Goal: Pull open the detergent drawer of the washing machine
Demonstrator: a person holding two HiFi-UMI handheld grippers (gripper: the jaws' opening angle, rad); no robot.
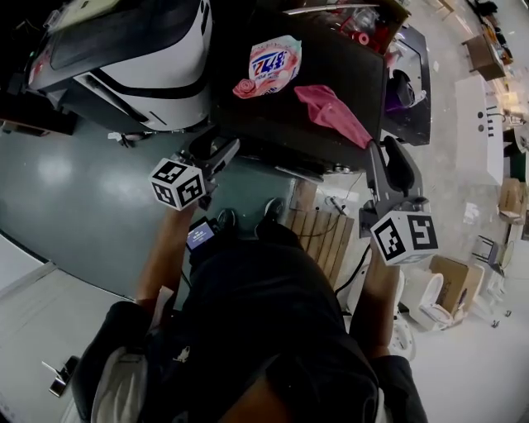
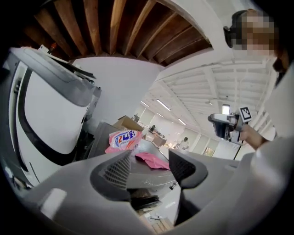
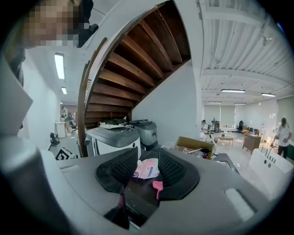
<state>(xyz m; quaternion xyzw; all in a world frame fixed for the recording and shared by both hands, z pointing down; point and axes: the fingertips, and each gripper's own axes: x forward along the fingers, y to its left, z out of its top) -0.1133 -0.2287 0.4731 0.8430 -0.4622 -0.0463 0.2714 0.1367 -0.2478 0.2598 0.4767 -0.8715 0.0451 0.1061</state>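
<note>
The dark washing machine (image 1: 335,58) stands ahead of me, seen from above, with a pink-and-white detergent bag (image 1: 273,62) and a pink cloth (image 1: 331,111) on its lid. I cannot make out its detergent drawer in any view. My left gripper (image 1: 216,151) hangs just before the machine's front left corner. In the left gripper view its jaws stand close together with nothing between them (image 2: 148,166), and the bag (image 2: 123,138) and cloth (image 2: 154,159) lie beyond. My right gripper (image 1: 388,157) is off the machine's right corner, jaws close together and empty (image 3: 147,172).
A large white and grey appliance (image 1: 140,58) stands left of the washing machine. A cardboard box (image 1: 364,21) of odds and ends sits behind it. A wooden pallet (image 1: 322,235) lies on the floor by my feet, and a white fixture (image 1: 430,297) to the right.
</note>
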